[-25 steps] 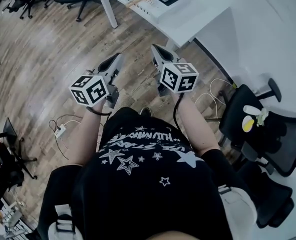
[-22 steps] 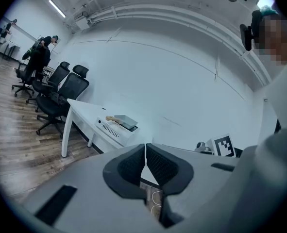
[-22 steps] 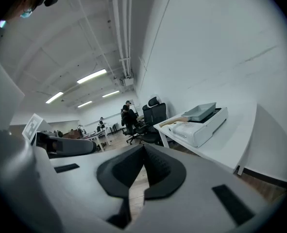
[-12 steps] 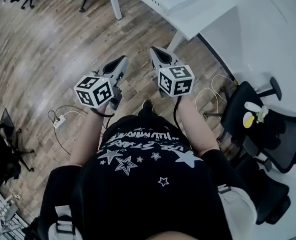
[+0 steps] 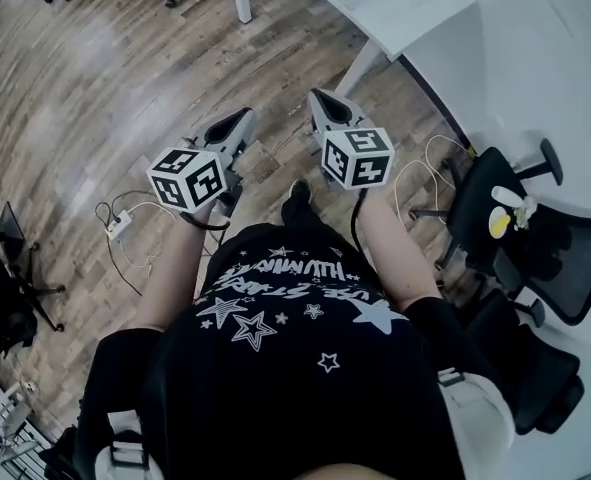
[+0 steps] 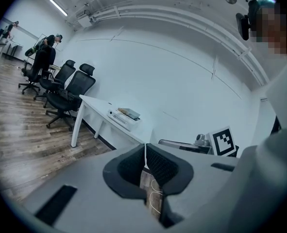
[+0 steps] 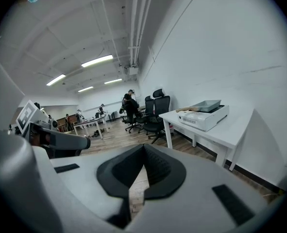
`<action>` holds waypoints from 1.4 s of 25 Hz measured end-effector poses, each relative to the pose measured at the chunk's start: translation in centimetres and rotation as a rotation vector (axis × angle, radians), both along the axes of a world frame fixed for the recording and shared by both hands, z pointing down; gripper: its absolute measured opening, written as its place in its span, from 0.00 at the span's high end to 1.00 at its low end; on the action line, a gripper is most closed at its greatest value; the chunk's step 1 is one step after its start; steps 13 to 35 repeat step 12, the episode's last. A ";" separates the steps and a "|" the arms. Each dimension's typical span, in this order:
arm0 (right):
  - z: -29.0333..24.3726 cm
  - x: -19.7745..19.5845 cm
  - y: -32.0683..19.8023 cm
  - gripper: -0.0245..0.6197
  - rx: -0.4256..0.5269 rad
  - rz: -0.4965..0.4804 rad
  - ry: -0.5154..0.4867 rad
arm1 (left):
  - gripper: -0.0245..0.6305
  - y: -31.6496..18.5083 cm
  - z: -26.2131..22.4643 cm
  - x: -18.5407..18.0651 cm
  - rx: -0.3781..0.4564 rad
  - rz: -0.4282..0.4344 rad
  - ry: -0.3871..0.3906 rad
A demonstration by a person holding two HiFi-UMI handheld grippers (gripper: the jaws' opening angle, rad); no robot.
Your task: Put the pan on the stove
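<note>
- Left gripper: jaws clenched pad to pad with nothing between them. The left gripper view shows the same, with only floorboards visible through the slit under the pads.
- Right gripper: jaws also pressed together and empty, as the right gripper view confirms.
- The two grippers are held side by side, apart and not touching, with their tips pointing toward the white table. Their marker cubes sit at the rear ends, just ahead of the person's black star-print shirt.
- The white table stands ahead of both grippers, and the right gripper is the nearer one to its leg.
- White box: on the table top near the table's edge, with a grey tray on it.
- Wood floor: runs under the table and below both grippers.
- Black office chair: to the right of the table, along the white wall. A small yellow-and-white thing lies on it, too small to identify.
- Power strip: on the floor with loose cable, well apart from the table, on the person's left.
- More black chairs stand past the table's far end.
- Pan and stove: no view shows them, so their place cannot be told.
</note>
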State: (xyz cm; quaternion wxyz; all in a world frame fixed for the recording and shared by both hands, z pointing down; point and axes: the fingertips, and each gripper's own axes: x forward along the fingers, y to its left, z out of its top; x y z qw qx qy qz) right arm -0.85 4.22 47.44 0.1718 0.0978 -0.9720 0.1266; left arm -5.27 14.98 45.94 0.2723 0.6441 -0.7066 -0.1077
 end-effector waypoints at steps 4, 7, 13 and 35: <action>0.0 1.2 2.3 0.95 0.006 0.012 0.006 | 0.94 2.2 -0.1 1.4 0.007 0.017 -0.012; 0.2 2.2 4.0 0.95 0.011 0.012 0.012 | 0.94 3.7 -0.1 2.4 0.009 0.029 -0.035; 0.8 3.9 6.5 0.95 0.010 0.004 0.029 | 0.94 6.0 0.4 4.1 -0.010 0.029 -0.042; 0.8 3.9 6.5 0.95 0.010 0.004 0.029 | 0.94 6.0 0.4 4.1 -0.010 0.029 -0.042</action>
